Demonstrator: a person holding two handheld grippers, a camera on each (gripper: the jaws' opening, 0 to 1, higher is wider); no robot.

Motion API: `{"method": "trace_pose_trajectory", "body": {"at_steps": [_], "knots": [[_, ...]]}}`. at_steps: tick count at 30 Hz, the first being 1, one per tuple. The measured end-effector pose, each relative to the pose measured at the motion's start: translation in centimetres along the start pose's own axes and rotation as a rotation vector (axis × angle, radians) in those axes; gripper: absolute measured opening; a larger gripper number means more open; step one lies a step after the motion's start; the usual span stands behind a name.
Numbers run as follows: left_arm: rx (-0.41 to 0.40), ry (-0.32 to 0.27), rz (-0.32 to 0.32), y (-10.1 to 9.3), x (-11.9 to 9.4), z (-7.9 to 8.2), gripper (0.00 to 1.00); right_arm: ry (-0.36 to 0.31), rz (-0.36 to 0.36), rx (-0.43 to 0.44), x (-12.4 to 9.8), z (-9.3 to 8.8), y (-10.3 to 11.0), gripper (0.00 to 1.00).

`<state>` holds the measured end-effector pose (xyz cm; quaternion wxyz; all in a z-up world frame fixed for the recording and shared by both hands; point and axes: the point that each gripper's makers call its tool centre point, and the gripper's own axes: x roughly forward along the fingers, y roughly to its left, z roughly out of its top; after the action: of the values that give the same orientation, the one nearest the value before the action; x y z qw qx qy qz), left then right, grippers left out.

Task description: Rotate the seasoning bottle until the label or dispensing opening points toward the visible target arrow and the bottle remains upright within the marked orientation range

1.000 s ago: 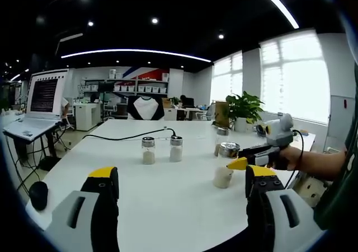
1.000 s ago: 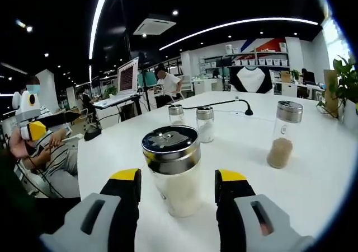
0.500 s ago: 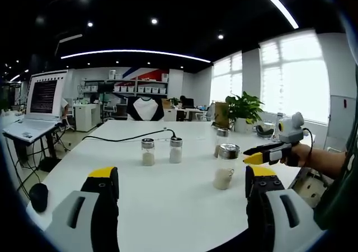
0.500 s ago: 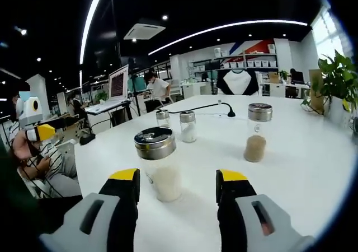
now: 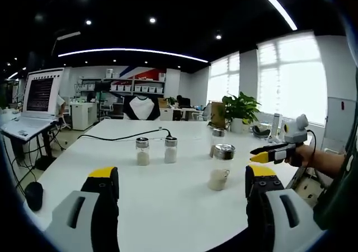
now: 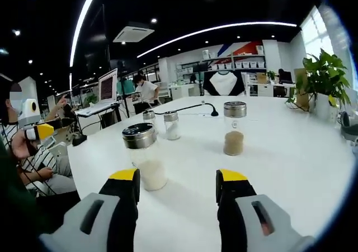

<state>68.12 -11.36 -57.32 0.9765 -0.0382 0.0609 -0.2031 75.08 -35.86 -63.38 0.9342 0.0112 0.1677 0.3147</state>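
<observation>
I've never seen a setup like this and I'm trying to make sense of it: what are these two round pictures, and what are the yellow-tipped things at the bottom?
No robot here: a person holds a two-jaw tool in each hand, and each carries a fisheye camera looking along its jaws. The yellow-tipped shapes are those jaws. The left gripper and the right gripper are both open and hold nothing.

In the left gripper view, the right tool reaches in from the right, held by a hand.

On the white table stand four seasoning bottles: a near bottle of white grains, a bottle of brown grains, and two small shakers behind. A black cable lies across the table, and a potted plant stands at its far edge.
</observation>
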Motion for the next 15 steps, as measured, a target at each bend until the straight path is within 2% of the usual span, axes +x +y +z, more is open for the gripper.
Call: {"method": "trace_pose_trajectory", "body": {"at_steps": [11, 15], "knots": [[-0.003, -0.002, 0.009, 0.5, -0.1, -0.1, 0.99, -0.025, -0.014, 0.01, 0.3, 1.1, -0.2, 0.55], [-0.007, 0.003, 0.007, 0.4, -0.1, -0.4, 0.99, -0.038, -0.043, 0.015, 0.9, 2.0, -1.4, 0.55]]}}
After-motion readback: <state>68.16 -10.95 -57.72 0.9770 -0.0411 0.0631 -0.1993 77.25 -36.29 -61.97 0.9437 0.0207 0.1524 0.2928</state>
